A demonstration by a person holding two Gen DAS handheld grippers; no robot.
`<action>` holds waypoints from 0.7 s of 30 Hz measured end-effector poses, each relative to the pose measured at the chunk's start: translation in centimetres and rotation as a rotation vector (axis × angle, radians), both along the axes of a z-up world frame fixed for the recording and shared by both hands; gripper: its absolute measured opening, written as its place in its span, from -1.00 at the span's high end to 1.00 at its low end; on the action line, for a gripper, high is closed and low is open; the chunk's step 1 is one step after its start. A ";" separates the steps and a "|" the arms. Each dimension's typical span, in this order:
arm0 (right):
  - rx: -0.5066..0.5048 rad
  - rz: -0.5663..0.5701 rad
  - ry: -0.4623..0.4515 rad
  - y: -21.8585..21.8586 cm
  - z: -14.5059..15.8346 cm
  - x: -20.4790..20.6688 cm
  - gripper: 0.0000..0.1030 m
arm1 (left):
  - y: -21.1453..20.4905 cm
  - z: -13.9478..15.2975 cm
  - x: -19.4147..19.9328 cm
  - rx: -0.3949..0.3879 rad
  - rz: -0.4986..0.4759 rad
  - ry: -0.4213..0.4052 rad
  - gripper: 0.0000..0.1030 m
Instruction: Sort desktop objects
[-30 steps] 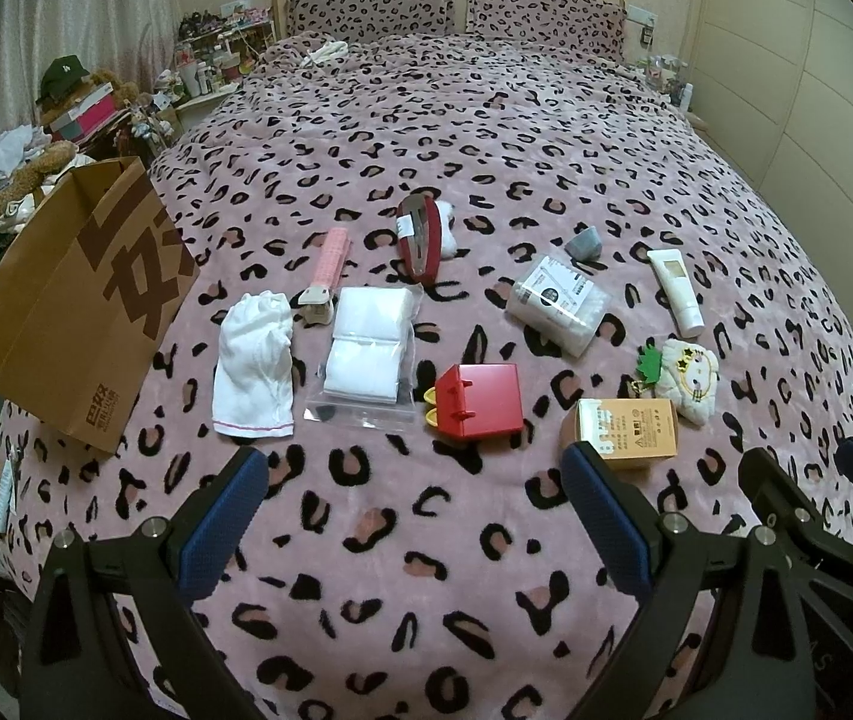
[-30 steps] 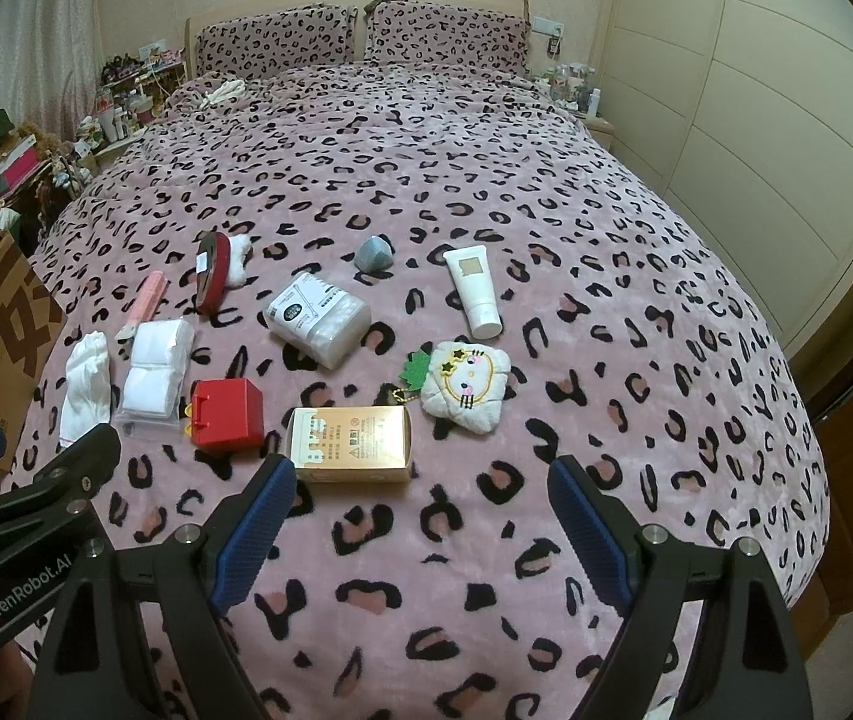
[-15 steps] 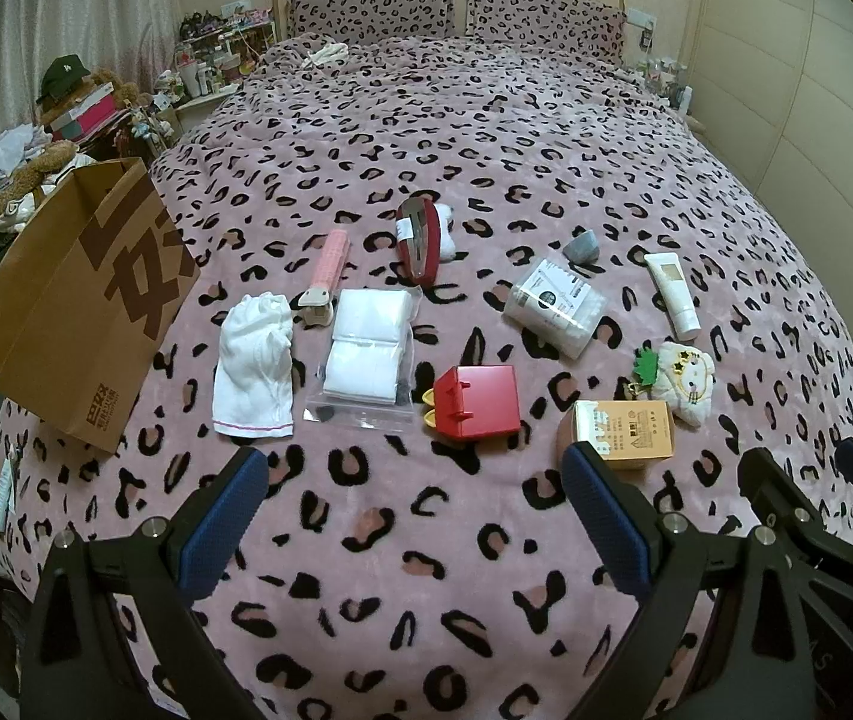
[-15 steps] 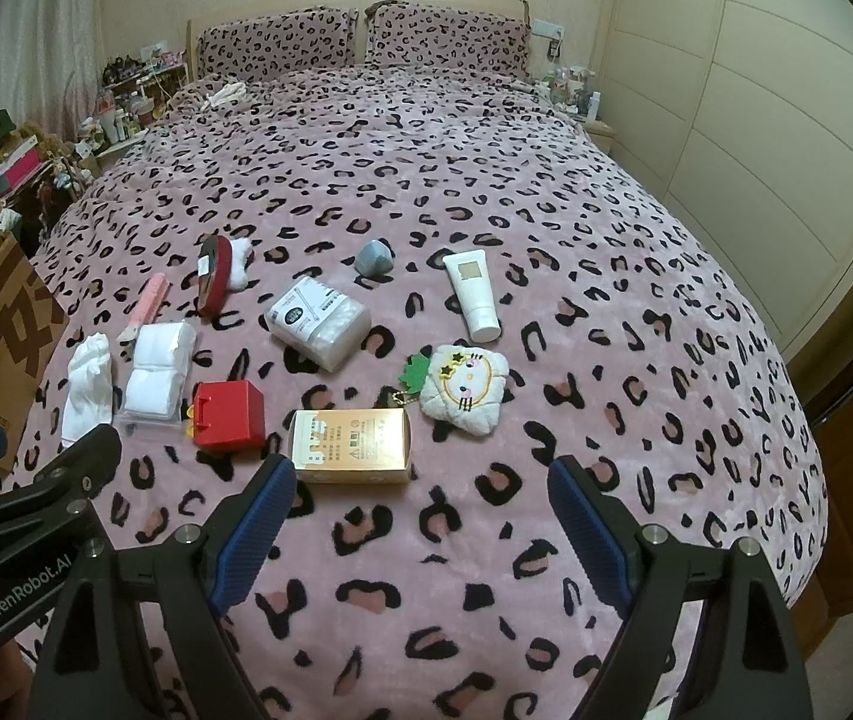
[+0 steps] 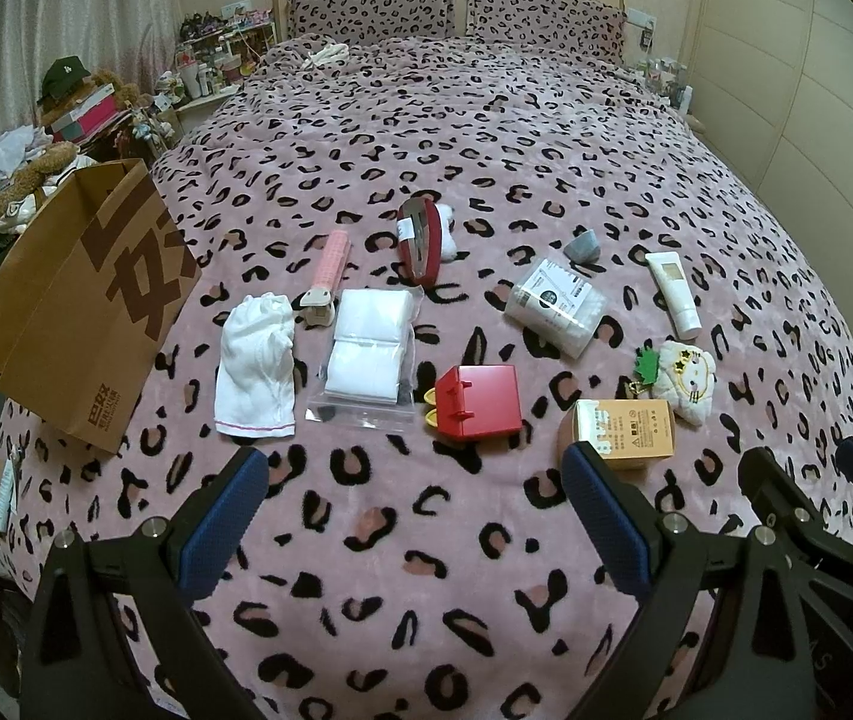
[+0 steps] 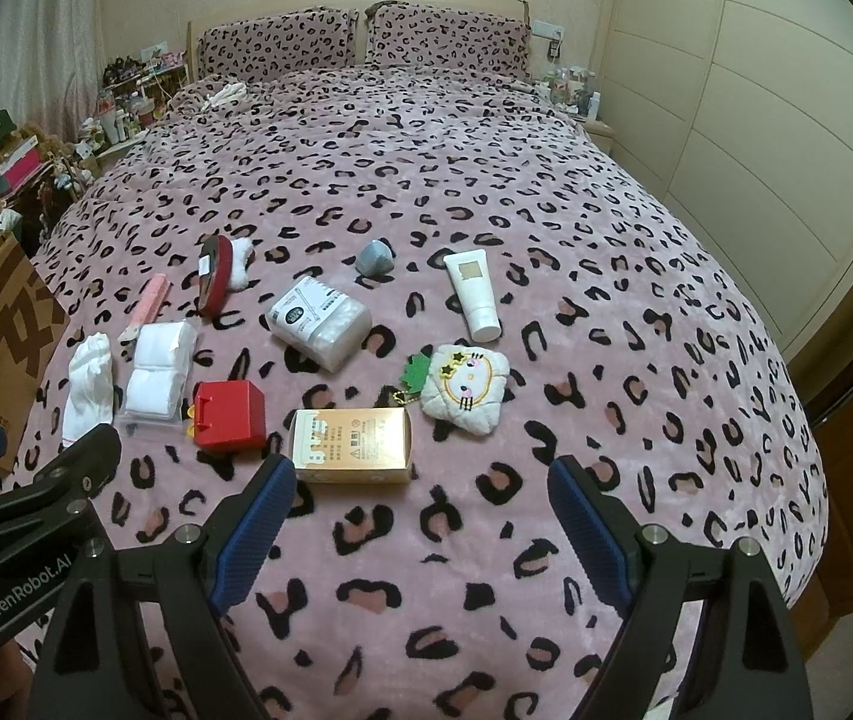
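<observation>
Loose items lie on a pink leopard-print bedspread (image 5: 426,138). Left to right in the left wrist view: a white cloth (image 5: 255,372), a pink roller tool (image 5: 328,270), a clear bag of white pads (image 5: 369,351), a red case (image 5: 420,237), a red box (image 5: 480,401), a cotton-swab pack (image 5: 555,305), a gold carton (image 5: 624,433), a cat plush pouch (image 5: 684,379), a white tube (image 5: 673,285) and a grey cup (image 5: 582,246). My left gripper (image 5: 411,531) hovers open near the bed's front edge. My right gripper (image 6: 420,525) is open too, just short of the gold carton (image 6: 354,444).
An open brown paper bag (image 5: 75,306) stands at the bed's left edge. Cluttered shelves and soft toys (image 5: 60,114) fill the left side. A panelled wardrobe wall (image 6: 756,96) runs along the right. Two pillows (image 5: 456,6) lie at the headboard.
Both grippers have drifted slightly back from the items; nothing on the bed has moved, and both stay open.
</observation>
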State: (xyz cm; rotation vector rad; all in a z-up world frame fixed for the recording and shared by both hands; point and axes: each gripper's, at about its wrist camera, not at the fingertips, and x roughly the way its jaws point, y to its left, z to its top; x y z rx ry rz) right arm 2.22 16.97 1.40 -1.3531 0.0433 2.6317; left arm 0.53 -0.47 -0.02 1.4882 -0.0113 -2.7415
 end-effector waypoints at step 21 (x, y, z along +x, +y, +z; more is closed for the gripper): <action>0.000 0.000 0.003 -0.1 0.1 0.1 -0.72 | 0.0 0.1 0.0 0.000 0.002 0.002 -0.91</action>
